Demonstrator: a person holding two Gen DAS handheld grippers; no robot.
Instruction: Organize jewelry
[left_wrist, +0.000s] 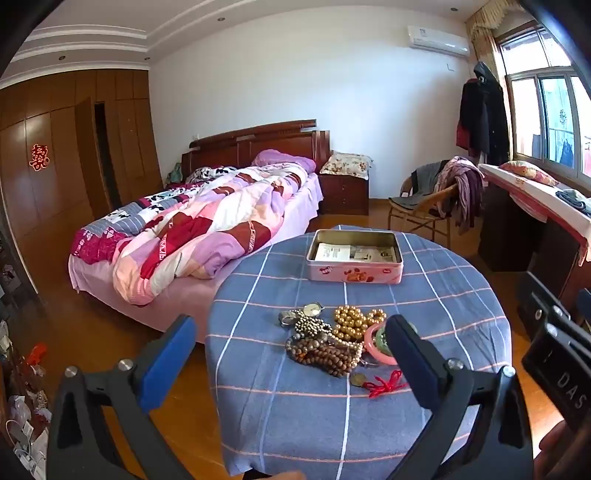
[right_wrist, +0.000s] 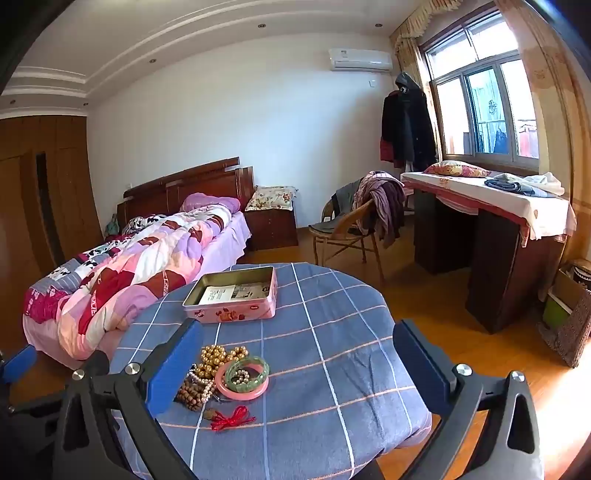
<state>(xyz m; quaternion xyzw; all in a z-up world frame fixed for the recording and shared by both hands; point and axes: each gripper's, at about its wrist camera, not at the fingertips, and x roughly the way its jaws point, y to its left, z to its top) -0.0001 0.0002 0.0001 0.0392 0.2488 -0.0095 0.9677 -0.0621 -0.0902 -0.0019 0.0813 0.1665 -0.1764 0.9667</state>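
Crowding the tabletop (left_wrist: 424, 295), a jewelry pile (left_wrist: 328, 339) lay before the tin (left_wrist: 354, 256); both tongs (left_wrist: 291, 354) (right_wrist: 299, 365) gaped, released; only the left view showed a watch (left_wrist: 312, 309).

I see a matt checked cloth over the table (right_wrist: 332, 350), a tin box (left_wrist: 354, 271) with shiny bare metal inside, glossy gold beads (left_wrist: 349, 321), dull wooden beads (left_wrist: 325, 356), smooth bangles (right_wrist: 245, 378), and polished wood floor (right_wrist: 424, 295).
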